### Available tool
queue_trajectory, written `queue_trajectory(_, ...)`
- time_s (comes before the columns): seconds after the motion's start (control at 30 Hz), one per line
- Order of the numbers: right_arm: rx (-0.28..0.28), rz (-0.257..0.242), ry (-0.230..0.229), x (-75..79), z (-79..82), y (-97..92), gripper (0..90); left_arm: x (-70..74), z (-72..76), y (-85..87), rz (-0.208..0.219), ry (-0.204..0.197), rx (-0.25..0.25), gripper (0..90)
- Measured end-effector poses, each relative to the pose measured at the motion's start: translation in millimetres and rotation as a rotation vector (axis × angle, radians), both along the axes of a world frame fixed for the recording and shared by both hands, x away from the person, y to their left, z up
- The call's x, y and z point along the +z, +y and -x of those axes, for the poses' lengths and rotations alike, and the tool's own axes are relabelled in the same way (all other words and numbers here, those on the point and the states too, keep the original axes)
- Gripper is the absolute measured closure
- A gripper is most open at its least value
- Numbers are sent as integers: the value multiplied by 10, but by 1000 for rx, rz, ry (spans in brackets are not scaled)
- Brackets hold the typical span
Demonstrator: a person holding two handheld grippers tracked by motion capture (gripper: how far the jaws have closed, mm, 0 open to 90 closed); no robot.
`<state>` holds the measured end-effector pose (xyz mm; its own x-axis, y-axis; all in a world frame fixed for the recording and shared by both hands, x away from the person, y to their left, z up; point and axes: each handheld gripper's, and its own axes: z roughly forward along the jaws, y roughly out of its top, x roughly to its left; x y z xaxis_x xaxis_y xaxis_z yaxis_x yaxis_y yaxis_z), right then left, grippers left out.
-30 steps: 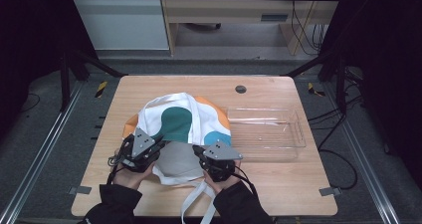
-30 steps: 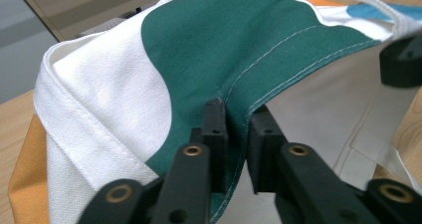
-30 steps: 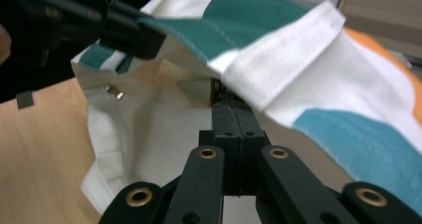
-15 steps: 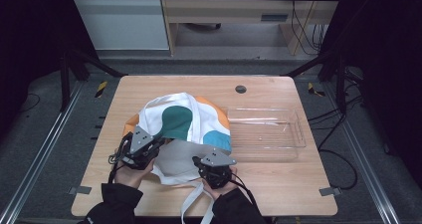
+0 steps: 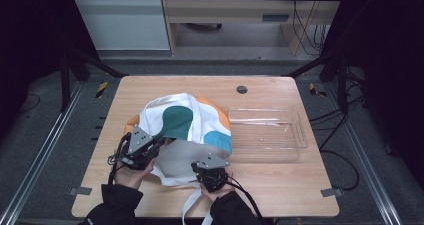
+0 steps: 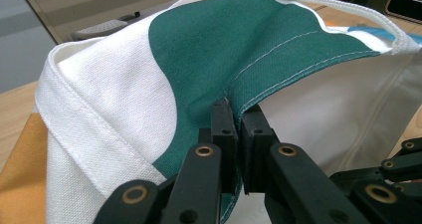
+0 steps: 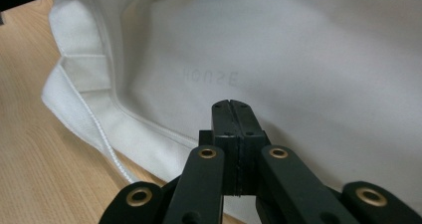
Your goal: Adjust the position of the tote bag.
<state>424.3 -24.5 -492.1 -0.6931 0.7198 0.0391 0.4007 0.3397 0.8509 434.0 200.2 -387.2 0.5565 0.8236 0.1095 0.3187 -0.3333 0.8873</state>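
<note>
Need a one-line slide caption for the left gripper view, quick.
Left gripper clamped on the green-patched rim of the canvas bag.

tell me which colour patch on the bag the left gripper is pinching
The green patch: the left gripper is shut on its stitched hem. The blue patch and orange patch lie farther right.

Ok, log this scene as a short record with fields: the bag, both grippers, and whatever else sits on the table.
bag: white canvas tote bag with green, orange and blue patches, lying mouth toward the person
left gripper: jaws shut on the bag's upper rim at the green patch, lifting it
right gripper: jaws shut, nothing seen between them, over the bag's white lower layer
straps: white handle straps trailing off the near table edge
tray: clear plastic tray, empty, right of the bag
table: wooden table
</note>
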Motion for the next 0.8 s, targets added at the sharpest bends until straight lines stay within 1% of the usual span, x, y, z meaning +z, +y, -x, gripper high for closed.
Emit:
queue_trajectory(0.2,6,27,16,-71,-26,40,900,-3,-4,5,4,1,-1,866)
queue_trajectory(0.27,8,40,34,-99,-29,54,900,-4,-6,6,7,1,-1,866)
queue_trajectory(0.37,11,52,38,-126,-41,58,900,-5,-9,9,11,2,-2,866)
queue_trajectory(0.6,9,59,54,-166,-45,48,900,1,-8,14,9,2,-1,866)
queue_trajectory(0.8,9,70,72,-173,-60,46,900,7,-10,15,17,1,-1,866)
